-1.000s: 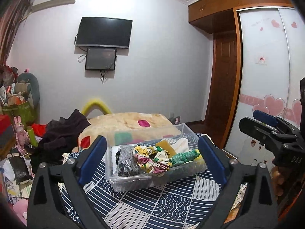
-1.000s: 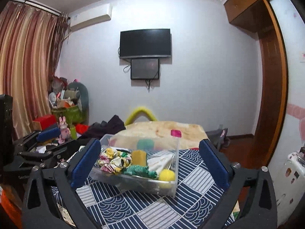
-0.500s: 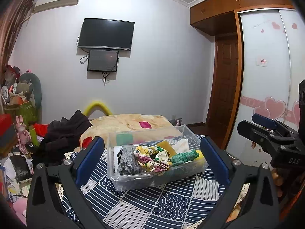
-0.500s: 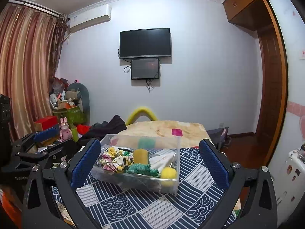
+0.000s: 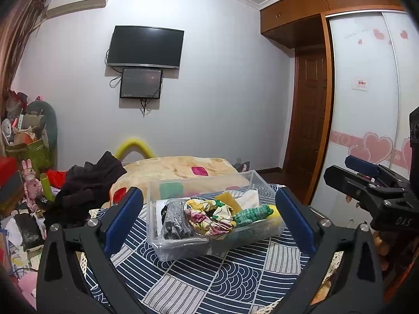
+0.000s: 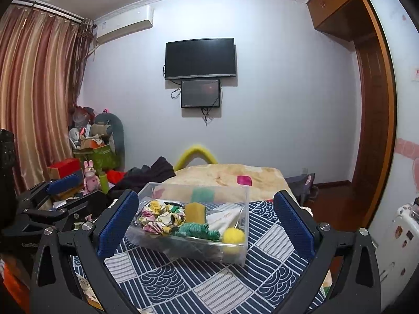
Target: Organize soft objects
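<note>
1. Basically, clear rigid plastic bin (image 5: 209, 246) sits on the navy patterned cloth (image 5: 222, 282), holding a crumpled floral fabric (image 5: 209, 216), green knit piece (image 5: 252, 213) and fuzzy yellow ball (image 6: 233, 235).
2. Left gripper (image 5: 209, 219) and right gripper (image 6: 207, 222): fingers spread wide, holding nothing.
3. Dark item (image 5: 174, 219) in the bin is unclear.

My tongs (image 5: 209, 218) have blue pads (image 5: 123, 218). The clear box (image 6: 243, 235) holds a floral cloth (image 5: 209, 216), green knit (image 5: 252, 213) and yellow ball (image 6: 233, 235); the surface (image 6: 167, 280) is navy-and-white patterned.
</note>
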{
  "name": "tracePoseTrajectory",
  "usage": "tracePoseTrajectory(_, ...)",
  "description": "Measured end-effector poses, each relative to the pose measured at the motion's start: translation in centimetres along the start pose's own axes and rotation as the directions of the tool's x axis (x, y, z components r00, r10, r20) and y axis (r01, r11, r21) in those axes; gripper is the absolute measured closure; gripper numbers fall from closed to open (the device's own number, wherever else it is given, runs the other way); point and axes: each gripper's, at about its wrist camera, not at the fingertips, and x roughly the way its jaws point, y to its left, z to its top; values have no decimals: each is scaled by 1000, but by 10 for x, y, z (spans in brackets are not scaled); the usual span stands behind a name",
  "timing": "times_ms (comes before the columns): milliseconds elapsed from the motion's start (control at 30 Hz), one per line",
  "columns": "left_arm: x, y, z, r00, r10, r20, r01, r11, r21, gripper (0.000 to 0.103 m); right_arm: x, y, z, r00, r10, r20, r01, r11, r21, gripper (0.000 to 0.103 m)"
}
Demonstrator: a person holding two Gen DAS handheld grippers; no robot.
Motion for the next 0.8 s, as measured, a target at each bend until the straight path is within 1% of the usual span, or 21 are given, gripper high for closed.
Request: tracePoseTrajectory(800, -3, -4, -1, 1000, -7, 19, 7, 1000, 7, 0, 0, 0, 0, 1000, 0, -2, 0, 1000, 1, 0)
